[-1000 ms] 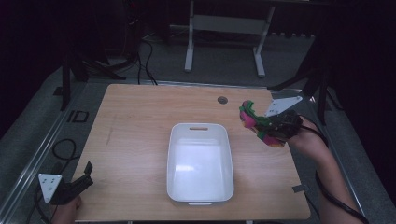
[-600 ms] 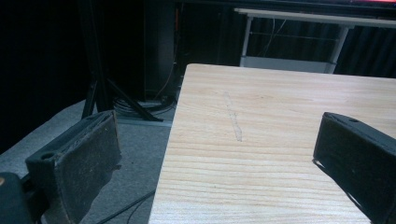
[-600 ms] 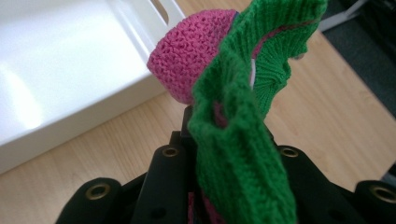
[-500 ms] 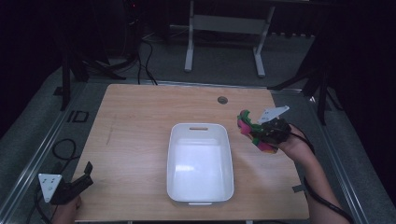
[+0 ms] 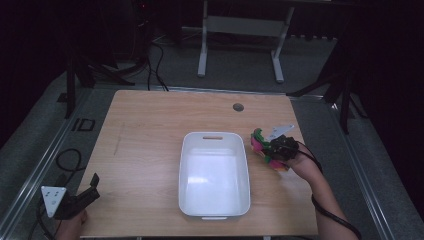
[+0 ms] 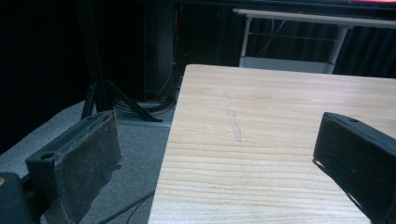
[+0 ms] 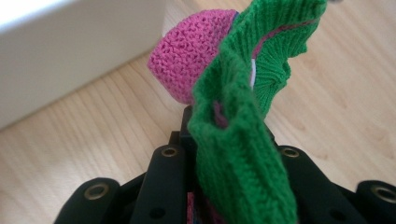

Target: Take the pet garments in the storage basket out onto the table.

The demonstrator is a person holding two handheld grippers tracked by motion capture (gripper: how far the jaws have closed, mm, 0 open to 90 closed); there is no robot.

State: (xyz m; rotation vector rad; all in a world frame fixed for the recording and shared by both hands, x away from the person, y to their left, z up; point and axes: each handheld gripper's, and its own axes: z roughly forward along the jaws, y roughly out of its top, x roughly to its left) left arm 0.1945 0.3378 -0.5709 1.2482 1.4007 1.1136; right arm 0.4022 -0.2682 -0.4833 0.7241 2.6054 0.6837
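— Sock (image 7: 233, 107), knitted, one item: green ribbed cuff, pink toe. Where is it at present?

— Pinched in the right gripper (image 5: 274, 149), jaws pressed together on the cuff. In the right gripper view the cloth stands up out of the jaws and the pink toe hangs past them, above bare wood. In the high view it shows as a pink and green bundle (image 5: 260, 145) just beside the right wall of the white bin (image 5: 214, 210), outside it, low over the table (image 5: 150, 130).

— Bin, white, rectangular, one item. Contents?

— Nothing to be seen in it. It sits at the middle of the table with the handle slot at the far end.

— Left gripper (image 5: 82, 197): state?

— Jaws spread, nothing between them. It sits at the near left corner, well apart from bin and sock. Its own view looks over the table's edge, with the pads (image 6: 91, 158) wide apart.

— Progress, then?

— My judgement: pick-up done, sock brought alongside the bin, no deposit made. If the bin is the destination, what is left is the carry over the rim and the release. Whether the sock touches the wood I cannot tell.
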